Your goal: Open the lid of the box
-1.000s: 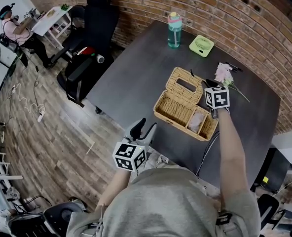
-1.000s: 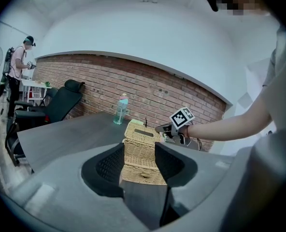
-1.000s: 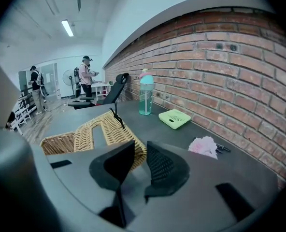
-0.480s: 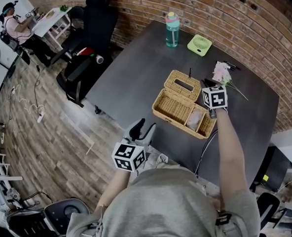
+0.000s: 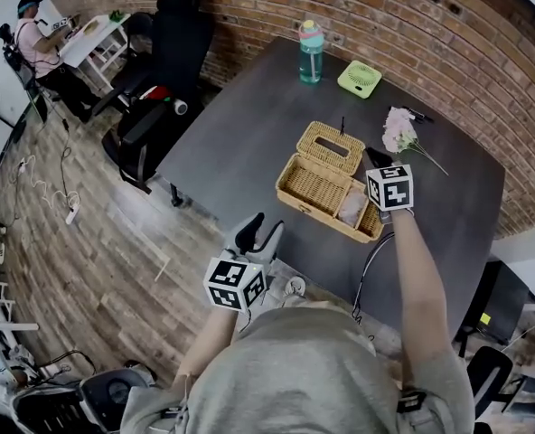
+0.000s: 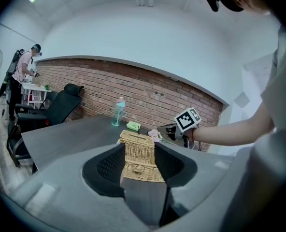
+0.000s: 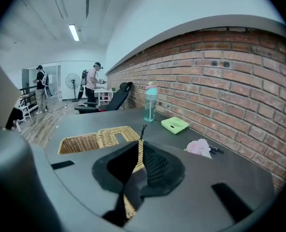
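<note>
**A:** While we're on the head view, where's the box?

**B:** The wicker box [image 5: 317, 193] sits mid-table [image 5: 240, 134]. Its lid [image 5: 331, 143] stands open at the far side. The right gripper [image 5: 376, 159] is at the lid's right end. The left gripper [image 5: 260, 233] is close to the person, off the table's near edge and well apart from the box. The bottle [image 5: 310, 52] and green fan [image 5: 360, 79] are at the far end, and the pink flowers [image 5: 397, 132] lie right of the lid.

**A:** Left gripper view?

**B:** The left gripper [image 6: 139, 151] is released, jaws apart with nothing between them. The box [image 6: 140, 161] shows through the gap, far off. The right gripper's marker cube [image 6: 187, 120] is up right of it.

**A:** Right gripper view?

**B:** The right gripper [image 7: 139, 154] has just been closing and is now clenched on the lid's thin wicker edge [image 7: 139, 151], which runs up between the pads. The slotted wicker face [image 7: 102, 137] spreads left. The bottle [image 7: 150, 103] and fan [image 7: 175, 125] are far, the flowers [image 7: 199, 147] right.
</note>
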The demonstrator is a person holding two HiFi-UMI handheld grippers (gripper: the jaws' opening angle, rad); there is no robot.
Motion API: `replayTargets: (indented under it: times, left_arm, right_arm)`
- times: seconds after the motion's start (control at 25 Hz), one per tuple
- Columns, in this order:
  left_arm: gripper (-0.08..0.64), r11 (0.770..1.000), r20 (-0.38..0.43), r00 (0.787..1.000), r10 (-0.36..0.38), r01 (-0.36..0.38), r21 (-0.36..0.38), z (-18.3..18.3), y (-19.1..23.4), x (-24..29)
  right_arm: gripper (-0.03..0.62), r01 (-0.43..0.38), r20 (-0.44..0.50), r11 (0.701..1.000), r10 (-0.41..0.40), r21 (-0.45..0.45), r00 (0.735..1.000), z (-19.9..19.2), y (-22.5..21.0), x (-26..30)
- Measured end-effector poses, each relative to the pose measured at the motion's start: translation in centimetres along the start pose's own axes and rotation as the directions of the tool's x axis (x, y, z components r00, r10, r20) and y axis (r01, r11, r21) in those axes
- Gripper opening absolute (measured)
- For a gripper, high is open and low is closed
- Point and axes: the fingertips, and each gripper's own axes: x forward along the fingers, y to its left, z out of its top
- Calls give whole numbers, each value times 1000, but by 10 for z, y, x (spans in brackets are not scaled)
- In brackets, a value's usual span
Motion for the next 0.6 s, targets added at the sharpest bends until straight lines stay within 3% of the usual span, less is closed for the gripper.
replayTargets:
  times: [0.6]
  left_arm:
    - [137,999,26,1000,8,-9,41,-19,-41,-58]
  right_arm:
    - [5,-64,106,998,67,-26,992,-14,82,-112]
